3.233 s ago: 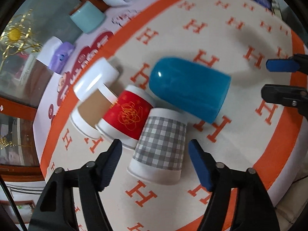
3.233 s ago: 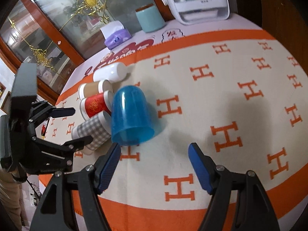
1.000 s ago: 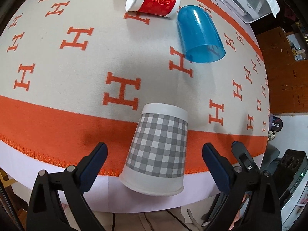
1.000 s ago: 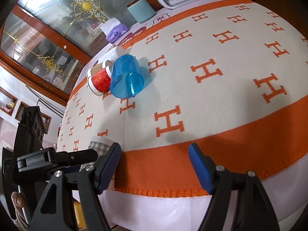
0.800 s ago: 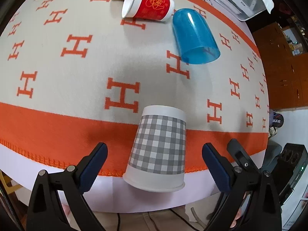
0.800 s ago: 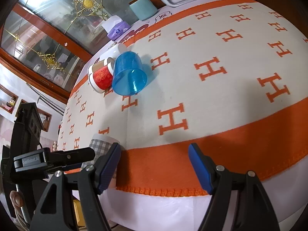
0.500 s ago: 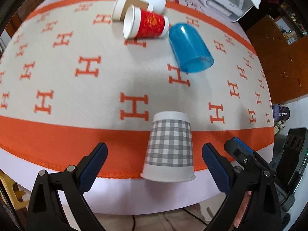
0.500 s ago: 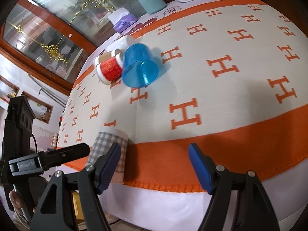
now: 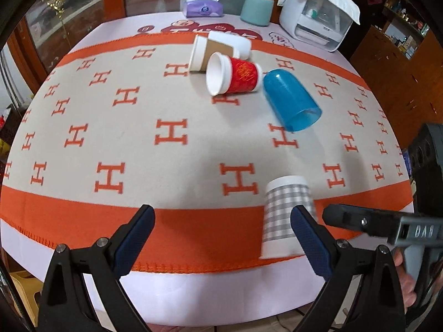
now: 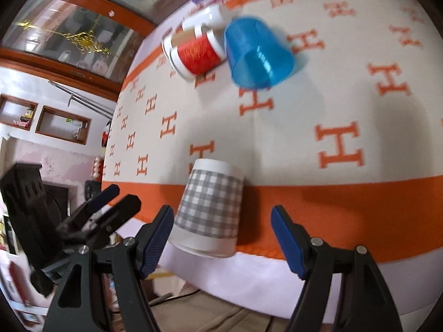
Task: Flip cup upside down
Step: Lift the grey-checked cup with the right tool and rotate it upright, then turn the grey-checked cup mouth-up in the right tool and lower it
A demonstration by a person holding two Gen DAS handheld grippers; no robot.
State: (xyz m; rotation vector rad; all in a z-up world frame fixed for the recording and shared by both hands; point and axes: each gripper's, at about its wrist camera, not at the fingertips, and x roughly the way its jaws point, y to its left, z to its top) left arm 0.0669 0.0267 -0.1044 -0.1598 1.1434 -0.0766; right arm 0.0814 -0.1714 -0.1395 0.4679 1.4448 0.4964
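A grey checked paper cup (image 9: 285, 215) stands upside down on the orange border of the cloth near the table's front edge; it also shows in the right wrist view (image 10: 210, 207). My left gripper (image 9: 221, 240) is open and empty, to the left of the cup, its right finger beside it. My right gripper (image 10: 221, 235) is open, its jaws either side of the cup but not touching; one of its fingers (image 9: 360, 218) shows in the left wrist view. A blue plastic cup (image 9: 290, 99) lies on its side further back.
A red paper cup (image 9: 235, 74), a brown one (image 9: 210, 52) and a white one (image 9: 232, 43) lie on their sides at the back. A tissue box (image 9: 203, 8), a teal jar (image 9: 256, 9) and a white appliance (image 9: 315, 13) stand behind. The table's edge (image 9: 193, 285) is close.
The left gripper carried the checked cup from the group to the front edge, set it upside down, let go and drew back left. The right gripper has moved in around it.
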